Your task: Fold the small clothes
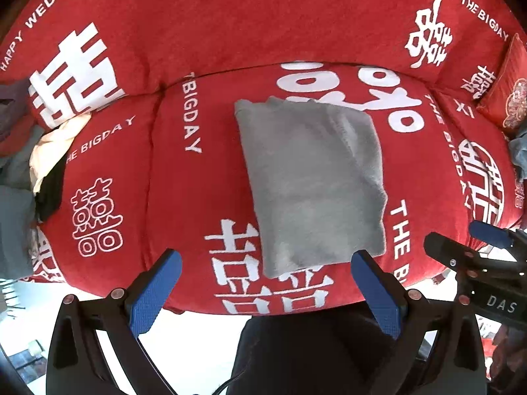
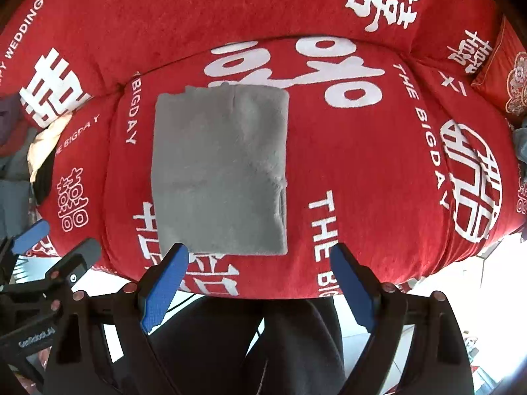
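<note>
A: We're looking straight down on the red sofa cushion (image 2: 362, 171), and the grey garment (image 2: 220, 171) is lying flat in the middle of it, folded into a neat rectangle.

B: And both tools are hanging clear above it. The right gripper (image 2: 260, 283) is standing wide apart, blue pads spread, nothing between them. The left gripper (image 1: 266, 283) is spread just as wide and is gripping nothing either.

A: That's making sense to me: with the cloth squared up like that, there's no corner left to be holding. The edges are lining up on the right side, where you can see the layers stacking.

B: The far edge is looking a touch ragged, a small bump of fabric poking out near the white lettering. Could be calling for a tidy, I'd guess.

A: Possibly. Notice the garment is sitting on the middle cushion, well away from the seam on the left, so it's getting a flat bed to lie on.

B: And over at the far left edge, a heap of other clothes (image 1: 49, 151) is waiting, cream and dark pieces bunched against the sofa back.

A: So I'm reading this as one piece finishing, with the pile supplying whatever is coming after.

B: The person's dark trousers (image 2: 250, 345) are showing below, standing right at the sofa's front edge.
</note>
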`<state>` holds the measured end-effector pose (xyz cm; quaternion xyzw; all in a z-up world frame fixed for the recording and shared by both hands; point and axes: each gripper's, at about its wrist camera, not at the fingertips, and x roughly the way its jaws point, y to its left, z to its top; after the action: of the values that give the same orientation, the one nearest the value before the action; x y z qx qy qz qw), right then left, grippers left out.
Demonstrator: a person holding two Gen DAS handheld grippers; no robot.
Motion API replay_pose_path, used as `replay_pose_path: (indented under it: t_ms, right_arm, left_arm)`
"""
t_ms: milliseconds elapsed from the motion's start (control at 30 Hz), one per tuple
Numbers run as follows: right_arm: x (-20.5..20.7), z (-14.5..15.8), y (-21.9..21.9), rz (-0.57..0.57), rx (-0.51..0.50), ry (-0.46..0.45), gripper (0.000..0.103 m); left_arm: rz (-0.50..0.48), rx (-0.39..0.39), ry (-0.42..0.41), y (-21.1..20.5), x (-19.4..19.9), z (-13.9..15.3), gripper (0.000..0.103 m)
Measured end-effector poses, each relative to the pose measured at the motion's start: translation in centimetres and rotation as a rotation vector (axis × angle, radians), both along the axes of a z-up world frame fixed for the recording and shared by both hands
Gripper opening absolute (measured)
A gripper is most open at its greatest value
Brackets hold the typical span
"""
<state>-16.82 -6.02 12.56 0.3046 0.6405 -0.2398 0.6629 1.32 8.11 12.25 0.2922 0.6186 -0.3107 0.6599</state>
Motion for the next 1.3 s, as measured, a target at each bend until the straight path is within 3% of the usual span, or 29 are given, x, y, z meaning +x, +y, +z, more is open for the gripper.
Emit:
replay_pose_path:
  t_ms: [1300]
  right_arm:
    - [0.7,1.2,1.8,0.027,-0.015,0.016,0.09]
  left_arm:
    - [0.056,-0.024,-0.016,2.6,-0.2,0.8,0.103]
